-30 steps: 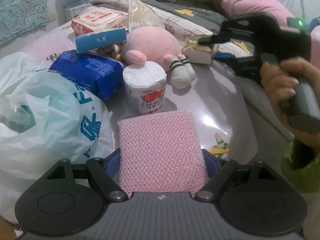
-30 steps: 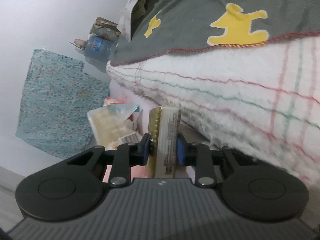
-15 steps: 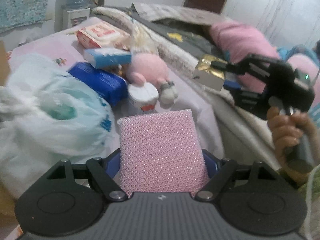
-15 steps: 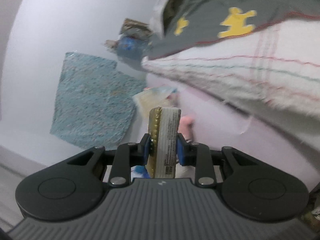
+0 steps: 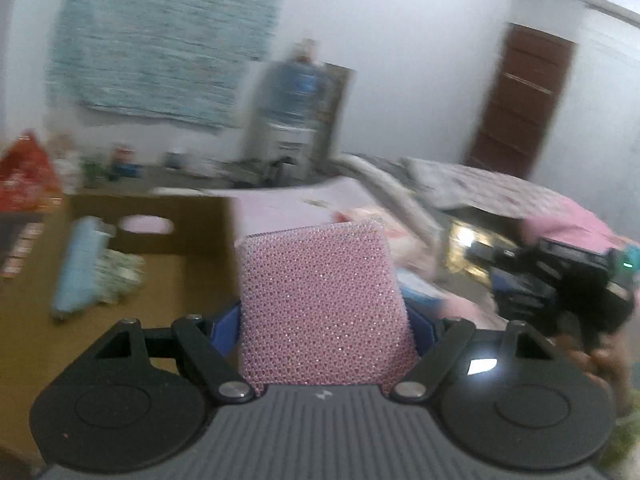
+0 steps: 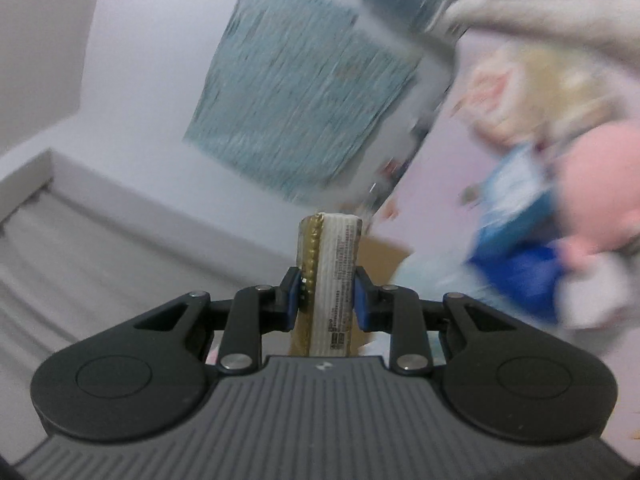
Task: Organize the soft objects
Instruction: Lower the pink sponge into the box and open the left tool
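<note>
A person's 2 handheld grippers each carry 1 soft item above a cluttered room. The left gripper (image 5: 324, 316) stands wide, its blue pads pressed against the sides of a pink mesh-covered pad (image 5: 322, 304), which sticks out forward between the fingers. Below and to its left sits an open cardboard box (image 5: 36, 320) holding a pale blue roll (image 5: 78, 268) and a crumpled greenish packet (image 5: 120, 276). The right gripper (image 6: 326, 294), nearly closed, clamps a slim gold-and-white packet (image 6: 330, 276) upright between its pads; in the left wrist view the same gripper (image 5: 500, 264) appears at the right edge, a hand (image 5: 612, 364) around its handle. In the right wrist view a pink plush toy (image 6: 596, 200) and a blue pack (image 6: 520, 268) lie blurred on a pale pink surface (image 6: 440, 184). A teal cloth (image 5: 168, 36) hangs on the far wall beside a water dispenser (image 5: 298, 112).
</note>
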